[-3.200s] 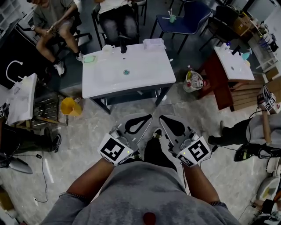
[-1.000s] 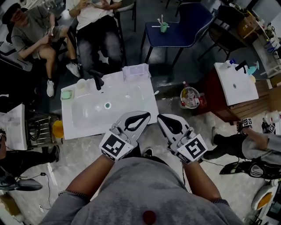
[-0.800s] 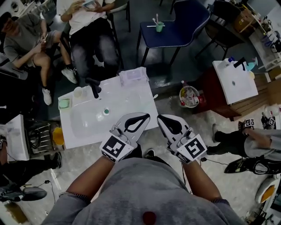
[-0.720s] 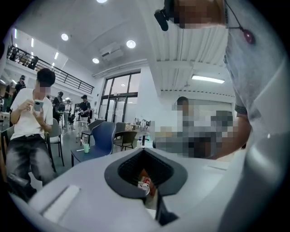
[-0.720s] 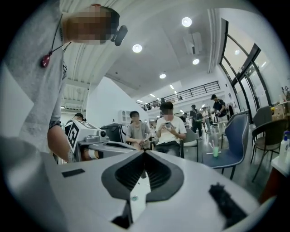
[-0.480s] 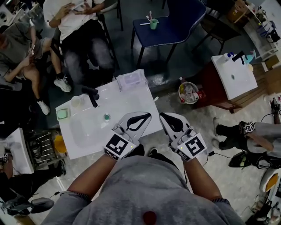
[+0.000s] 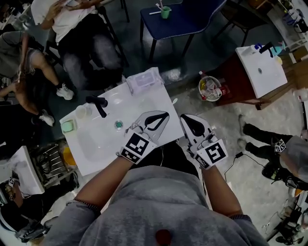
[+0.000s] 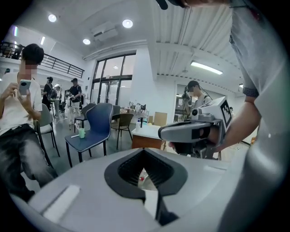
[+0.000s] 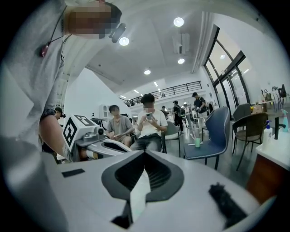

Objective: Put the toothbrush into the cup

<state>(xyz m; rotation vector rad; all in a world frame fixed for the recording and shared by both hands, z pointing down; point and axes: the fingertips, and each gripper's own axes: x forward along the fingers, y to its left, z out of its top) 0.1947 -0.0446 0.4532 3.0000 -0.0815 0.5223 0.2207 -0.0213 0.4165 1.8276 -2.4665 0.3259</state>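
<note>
A white sink table [image 7: 96, 144] stands just ahead of me. On it are a black faucet [image 7: 98, 104], a pale translucent cup [image 7: 82, 111] and a green soap dish [image 7: 68, 126]. A thin white stick [image 7: 174, 101], perhaps a toothbrush, pokes over the table's right edge. Farther off, a green cup [image 7: 165, 12] [image 8: 81, 132] [image 9: 197, 142] stands on a blue chair [image 7: 192, 19]. My left gripper [image 7: 161, 115] [image 8: 144, 152] hangs shut and empty over the table's near right corner. Beside that corner my right gripper [image 7: 185, 117] [image 9: 145, 154] is shut and empty.
A clear lidded box [image 7: 144, 79] sits at the table's far edge. People sit on chairs beyond the table [image 7: 72, 29]. A bucket of rubbish [image 7: 210, 89] and a second white sink top [image 7: 262, 67] stand to the right. A yellow object [image 7: 67, 156] lies under the table's left side.
I have come up to the sink table. Both grippers moved forward and down together, the left one now over the table's corner. Both stayed shut.
</note>
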